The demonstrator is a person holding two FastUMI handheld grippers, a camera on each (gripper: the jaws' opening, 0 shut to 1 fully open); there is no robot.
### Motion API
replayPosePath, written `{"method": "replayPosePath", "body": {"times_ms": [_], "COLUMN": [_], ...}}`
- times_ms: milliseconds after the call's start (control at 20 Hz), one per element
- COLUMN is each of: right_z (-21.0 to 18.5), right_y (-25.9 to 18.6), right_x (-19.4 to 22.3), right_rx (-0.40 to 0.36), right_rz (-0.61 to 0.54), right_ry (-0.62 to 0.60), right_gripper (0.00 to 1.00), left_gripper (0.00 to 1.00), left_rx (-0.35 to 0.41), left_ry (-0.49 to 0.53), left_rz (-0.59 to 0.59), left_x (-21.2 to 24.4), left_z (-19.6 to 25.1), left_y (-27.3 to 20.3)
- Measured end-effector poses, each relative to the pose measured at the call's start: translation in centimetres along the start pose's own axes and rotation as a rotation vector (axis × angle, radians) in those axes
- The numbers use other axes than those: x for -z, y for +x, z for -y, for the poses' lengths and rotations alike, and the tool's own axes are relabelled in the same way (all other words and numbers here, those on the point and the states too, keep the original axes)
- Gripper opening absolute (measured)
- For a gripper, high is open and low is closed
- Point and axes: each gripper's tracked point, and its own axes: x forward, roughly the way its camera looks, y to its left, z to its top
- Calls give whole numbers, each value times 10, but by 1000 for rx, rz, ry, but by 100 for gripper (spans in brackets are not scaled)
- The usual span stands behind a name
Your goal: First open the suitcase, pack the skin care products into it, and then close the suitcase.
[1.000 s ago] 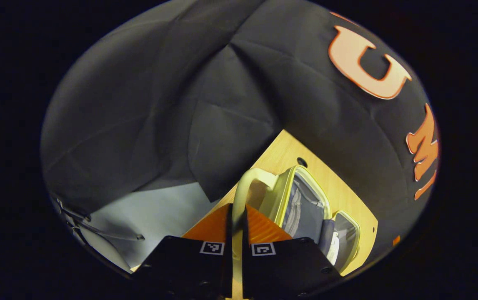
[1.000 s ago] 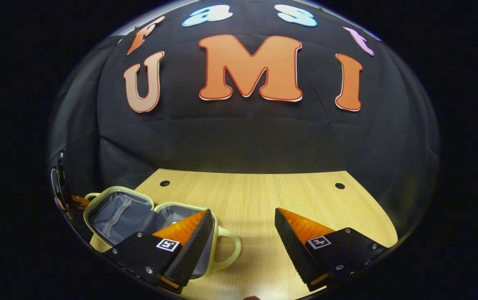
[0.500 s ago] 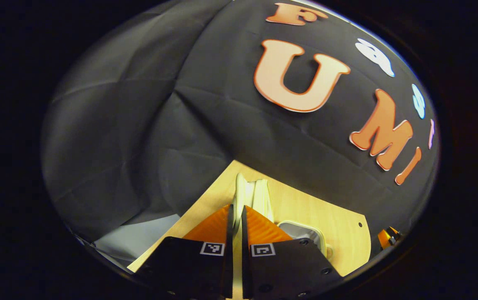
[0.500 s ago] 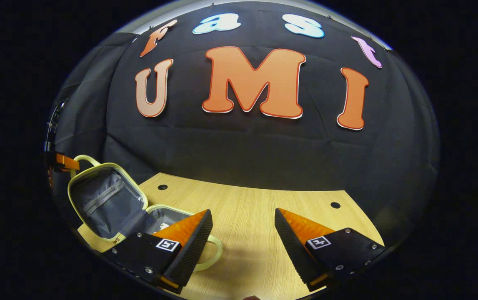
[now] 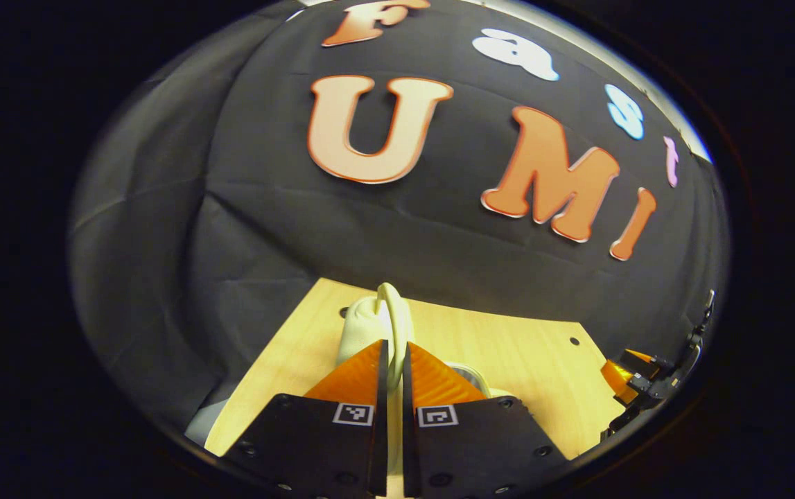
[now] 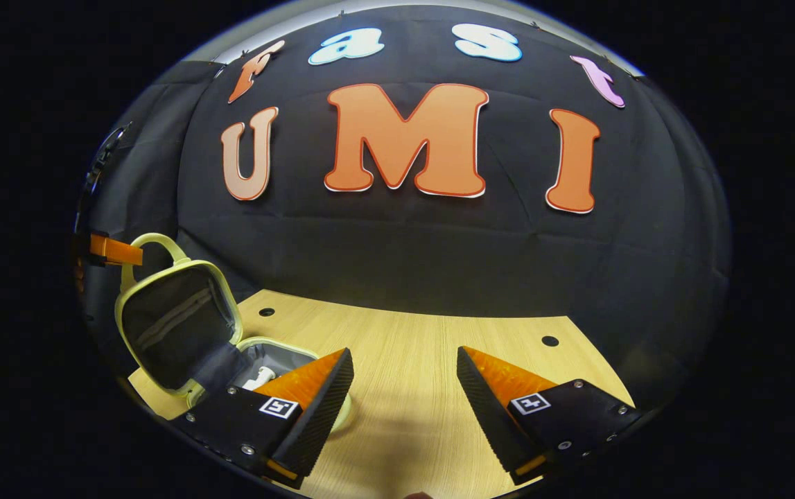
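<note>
The wooden surface (image 6: 425,388) carries a small pale-yellow suitcase (image 6: 175,326) at its left end, near the booth's black wall. The suitcase lid (image 6: 179,322) stands raised, its grey lining facing the base (image 6: 269,360), where a white skin care item (image 6: 258,378) lies (too small to identify further). The left gripper (image 5: 390,367) pinches the lid's handle (image 5: 394,319) between closed fingers (image 5: 355,374). To the right of the suitcase, the right gripper (image 6: 404,395) hangs over the surface, fingers (image 6: 321,402) spread and holding nothing.
</note>
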Motion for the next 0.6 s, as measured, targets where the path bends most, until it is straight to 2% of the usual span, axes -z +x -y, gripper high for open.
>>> {"method": "replayPosePath", "body": {"times_ms": [200,350,600], "right_z": [15,28,49], "right_y": [-7,-11,-19], "right_x": [3,7,11], "right_rx": [13,31,57], "right_rz": [1,-7,-17], "right_ry": [14,21,47], "right_gripper": [96,95,96], "left_gripper": [9,9,7], "left_rx": [103,209,302], "left_ry": [87,65,42], "left_rz": [-52,-114,-218], "left_x": [22,53,105], "left_z": [77,125,171], "left_y": [18,34,49]}}
